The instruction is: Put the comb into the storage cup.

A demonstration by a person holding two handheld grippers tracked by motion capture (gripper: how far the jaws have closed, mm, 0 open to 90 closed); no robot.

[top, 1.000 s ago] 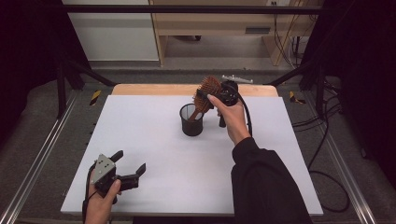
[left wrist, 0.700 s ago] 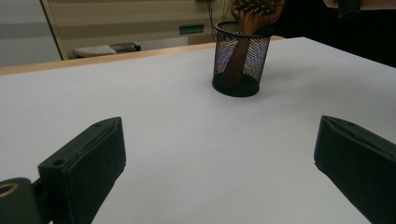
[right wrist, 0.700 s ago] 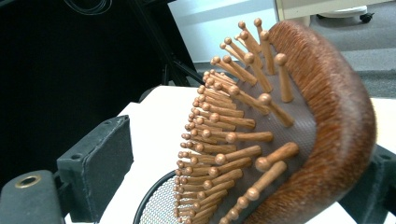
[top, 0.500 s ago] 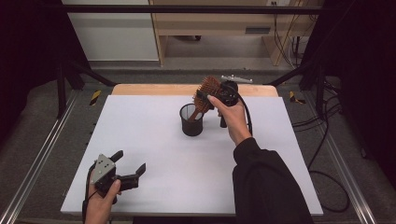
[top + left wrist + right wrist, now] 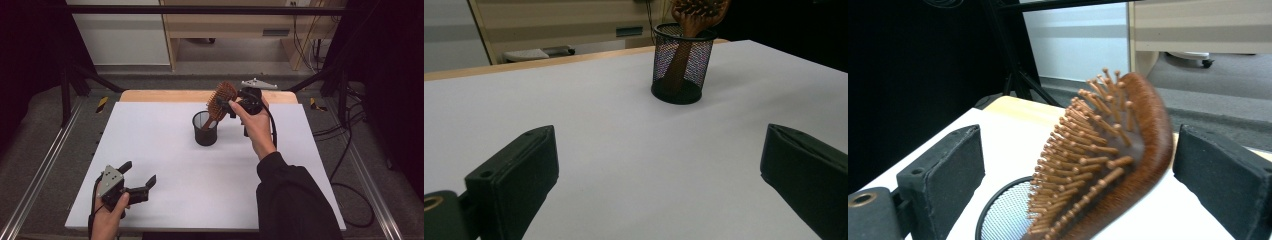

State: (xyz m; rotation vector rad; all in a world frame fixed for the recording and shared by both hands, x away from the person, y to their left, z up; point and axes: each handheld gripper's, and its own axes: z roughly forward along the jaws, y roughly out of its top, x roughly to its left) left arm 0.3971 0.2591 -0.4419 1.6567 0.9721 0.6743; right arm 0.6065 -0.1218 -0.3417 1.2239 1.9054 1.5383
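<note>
Hairbrush (image 5: 220, 100): a brown wooden paddle brush with wooden pins, standing handle-down in the black mesh cup (image 5: 205, 129). The handle leans inside the cup and the head rises above the rim, tilted toward the right gripper (image 5: 231, 106). The cup stands upright on the white counter (image 5: 165, 145), toward its far edge.

Right gripper: held by the right hand (image 5: 257, 127) at the height of the brush head, beside the cup. In the right gripper view, the 2 fingers (image 5: 943, 172) are spread wide, 1 on each side of the brush head (image 5: 1103, 155). A gap shows between each pad and the brush, so neither pad presses on it.

Left gripper (image 5: 137, 176): held by the left hand (image 5: 107, 215) at the near left corner of the counter, well apart from the cup. Its 2 fingers (image 5: 514, 177) are spread with nothing between them, aimed across the counter toward the cup (image 5: 681, 62).
</note>
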